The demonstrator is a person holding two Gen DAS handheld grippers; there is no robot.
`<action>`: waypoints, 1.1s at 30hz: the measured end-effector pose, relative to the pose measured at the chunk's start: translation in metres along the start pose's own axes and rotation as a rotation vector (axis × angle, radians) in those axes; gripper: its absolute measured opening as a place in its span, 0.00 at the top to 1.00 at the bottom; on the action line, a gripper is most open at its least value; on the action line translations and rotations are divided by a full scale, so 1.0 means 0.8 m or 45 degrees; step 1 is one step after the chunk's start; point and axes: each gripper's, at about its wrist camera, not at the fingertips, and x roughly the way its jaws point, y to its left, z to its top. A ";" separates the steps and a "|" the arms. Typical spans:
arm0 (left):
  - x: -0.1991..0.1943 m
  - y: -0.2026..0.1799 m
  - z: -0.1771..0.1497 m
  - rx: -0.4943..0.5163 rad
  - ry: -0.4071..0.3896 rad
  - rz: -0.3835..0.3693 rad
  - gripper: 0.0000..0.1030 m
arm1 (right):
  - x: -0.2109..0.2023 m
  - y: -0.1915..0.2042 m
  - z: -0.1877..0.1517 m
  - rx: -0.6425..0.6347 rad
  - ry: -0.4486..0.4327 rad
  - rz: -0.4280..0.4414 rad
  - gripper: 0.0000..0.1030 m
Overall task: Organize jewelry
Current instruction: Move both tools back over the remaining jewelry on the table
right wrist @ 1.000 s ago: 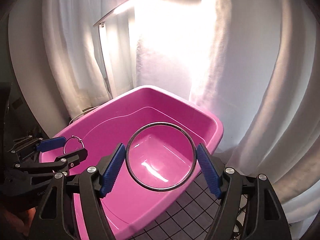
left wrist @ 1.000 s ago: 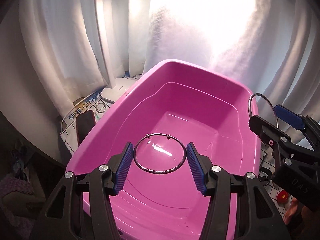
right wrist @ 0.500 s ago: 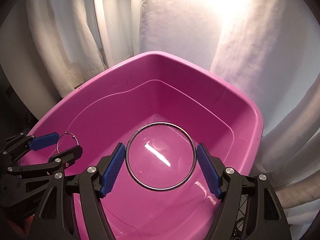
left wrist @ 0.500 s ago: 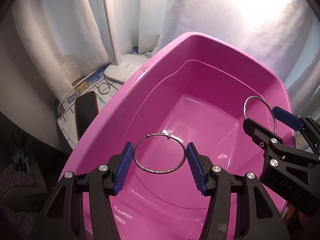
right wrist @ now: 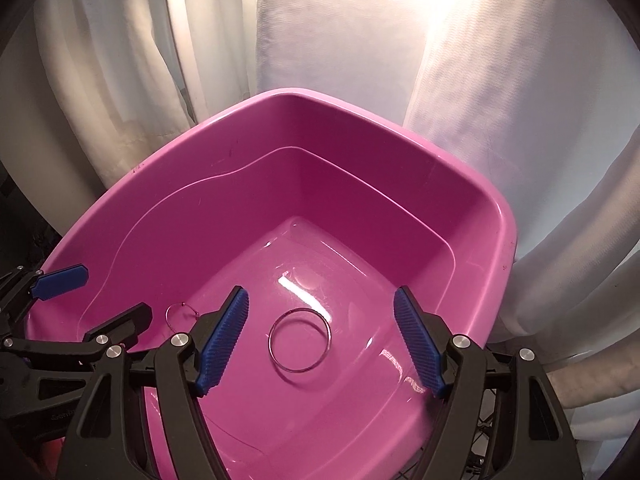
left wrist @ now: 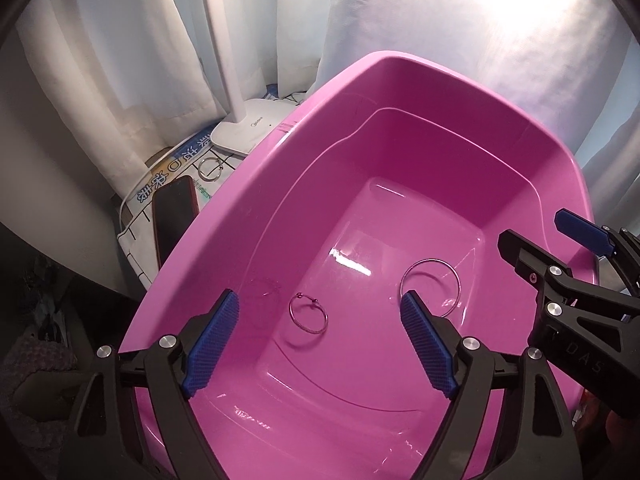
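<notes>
Two thin metal hoops are being observed lying flat on the floor of the pink tub (left wrist: 256, 184). The smaller hoop (left wrist: 308, 314), which bears a small clasp on its wire, is lying toward the tub's left wall as seen in the left wrist view; the larger hoop (left wrist: 430, 287) is lying to its right, well apart from it, near the middle of the tub floor. In the right wrist view the larger hoop (right wrist: 300, 340) is seen centred below that gripper, and the smaller hoop (right wrist: 180, 316) is partly hidden behind black gripper frames. The left gripper (left wrist: 322, 336) is being held above the tub with its jaws opening; the smaller hoop is framed between its blue pads (left wrist: 212, 344) but is touched by neither pad. The right gripper (right wrist: 322, 340) is being held above the tub with its jaws spread wide, and the larger hoop below is clear of its pads (right wrist: 418, 340). Outside the tub's left rim, a third hoop (left wrist: 211, 168) is lying on a gridded cloth (left wrist: 140, 236), beside the white base of a lamp (left wrist: 252, 128) and a dark phone (left wrist: 174, 212). White curtains (left wrist: 132, 40) are hanging behind the tub.
</notes>
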 end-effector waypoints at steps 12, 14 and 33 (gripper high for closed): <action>-0.052 -0.031 -0.014 0.032 -0.117 -0.042 0.19 | -0.134 -0.082 -0.040 0.158 -0.238 0.033 0.30; -0.065 -0.050 -0.022 0.057 -0.143 -0.082 0.19 | -0.158 -0.103 -0.065 0.203 -0.260 0.003 0.30; -0.124 -0.230 -0.161 0.340 -0.156 -0.372 0.18 | -0.278 -0.278 -0.361 0.649 -0.188 -0.335 0.30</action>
